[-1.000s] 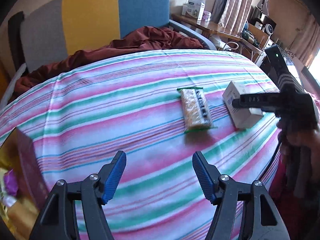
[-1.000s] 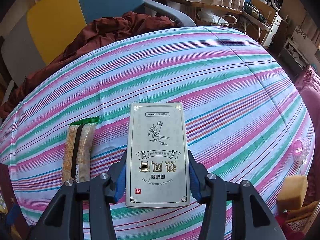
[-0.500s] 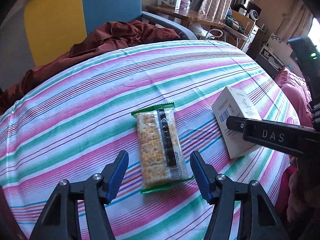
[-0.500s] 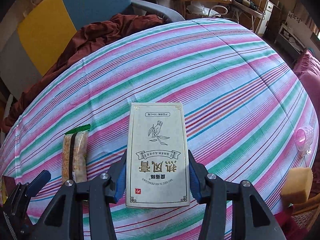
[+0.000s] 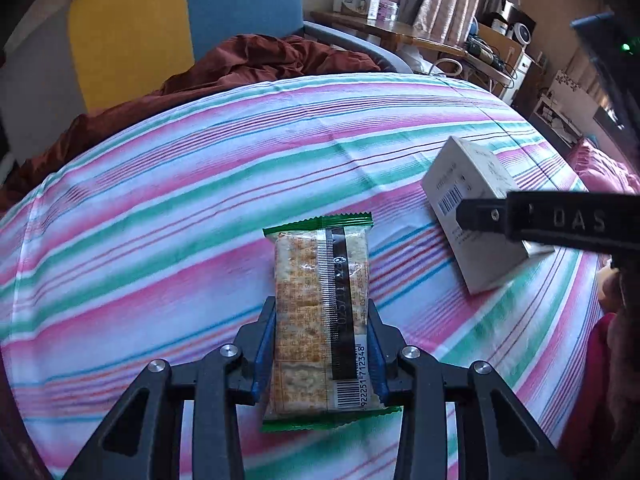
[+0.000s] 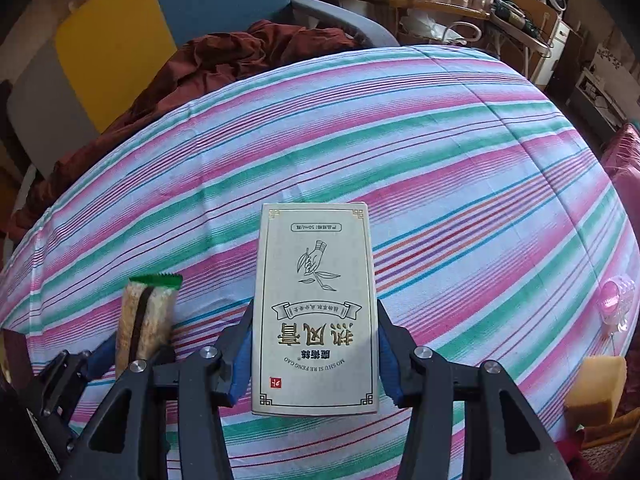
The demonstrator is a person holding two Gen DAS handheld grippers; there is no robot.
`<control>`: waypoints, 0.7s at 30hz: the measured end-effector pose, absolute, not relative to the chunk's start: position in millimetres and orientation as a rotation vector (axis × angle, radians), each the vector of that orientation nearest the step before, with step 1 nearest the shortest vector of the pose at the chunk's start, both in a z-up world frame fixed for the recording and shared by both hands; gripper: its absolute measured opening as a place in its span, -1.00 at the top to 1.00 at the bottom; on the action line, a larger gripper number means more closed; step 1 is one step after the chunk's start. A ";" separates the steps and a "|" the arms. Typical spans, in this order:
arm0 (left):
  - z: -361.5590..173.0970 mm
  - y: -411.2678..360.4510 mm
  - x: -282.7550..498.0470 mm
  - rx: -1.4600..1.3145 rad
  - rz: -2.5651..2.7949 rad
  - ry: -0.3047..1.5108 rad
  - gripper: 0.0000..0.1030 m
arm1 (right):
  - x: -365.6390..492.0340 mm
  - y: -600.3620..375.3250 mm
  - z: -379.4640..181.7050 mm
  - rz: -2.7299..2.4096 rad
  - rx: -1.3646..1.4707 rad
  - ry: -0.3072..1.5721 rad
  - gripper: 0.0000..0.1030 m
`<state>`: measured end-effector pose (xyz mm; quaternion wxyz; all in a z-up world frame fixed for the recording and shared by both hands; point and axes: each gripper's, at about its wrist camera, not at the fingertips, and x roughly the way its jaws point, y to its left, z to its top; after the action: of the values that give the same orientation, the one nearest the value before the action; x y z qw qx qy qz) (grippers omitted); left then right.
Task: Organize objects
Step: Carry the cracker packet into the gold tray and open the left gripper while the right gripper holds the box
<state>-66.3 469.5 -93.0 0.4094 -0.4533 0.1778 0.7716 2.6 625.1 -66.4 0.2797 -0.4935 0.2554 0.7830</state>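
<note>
A cracker packet (image 5: 316, 280) with green ends lies lengthwise on the striped cloth (image 5: 160, 200). My left gripper (image 5: 321, 352) straddles its near half, jaws closing, and both blue pads touch its long sides. The right wrist view shows the same packet (image 6: 146, 316) at lower left, inside the left gripper (image 6: 134, 354). My right gripper (image 6: 315, 352) is shut on a white printed box (image 6: 316, 300), held by its long sides just above the cloth. In the left wrist view the box (image 5: 472, 200) is at the right, with one right-gripper finger (image 5: 500, 216) across it.
A rust-brown cloth (image 5: 260, 64) is heaped at the far edge, against a chair with a yellow and blue back (image 5: 240, 0). A pink clear roll (image 6: 616, 300) and a yellow sponge (image 6: 596, 388) sit at the right edge. A cluttered wooden desk (image 5: 400, 32) stands behind.
My left gripper came forward and down over the cracker packet, and its jaws drew in from wide open to the packet's sides. The right gripper kept the box nearly still.
</note>
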 end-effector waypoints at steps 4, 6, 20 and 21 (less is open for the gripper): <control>-92.6 425.6 -41.1 -1.119 2.017 0.430 0.23 | -11.2 604.3 -65.0 2.214 -1.381 0.623 0.00; -92.7 404.7 -31.7 -1.115 2.047 0.414 0.23 | -17.2 593.3 -65.6 2.267 -1.417 0.599 0.00; -90.4 326.7 8.6 -1.105 2.099 0.376 0.23 | -38.5 514.0 -71.9 2.551 -1.635 0.327 0.00; -89.9 325.1 9.0 -1.110 2.100 0.366 0.24 | -38.3 513.2 -72.4 2.552 -1.632 0.324 0.00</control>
<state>9.0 325.1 -89.9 0.3608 -0.4309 0.1420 0.8148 -38.3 513.2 -72.4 0.0476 -0.5351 0.1061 0.8367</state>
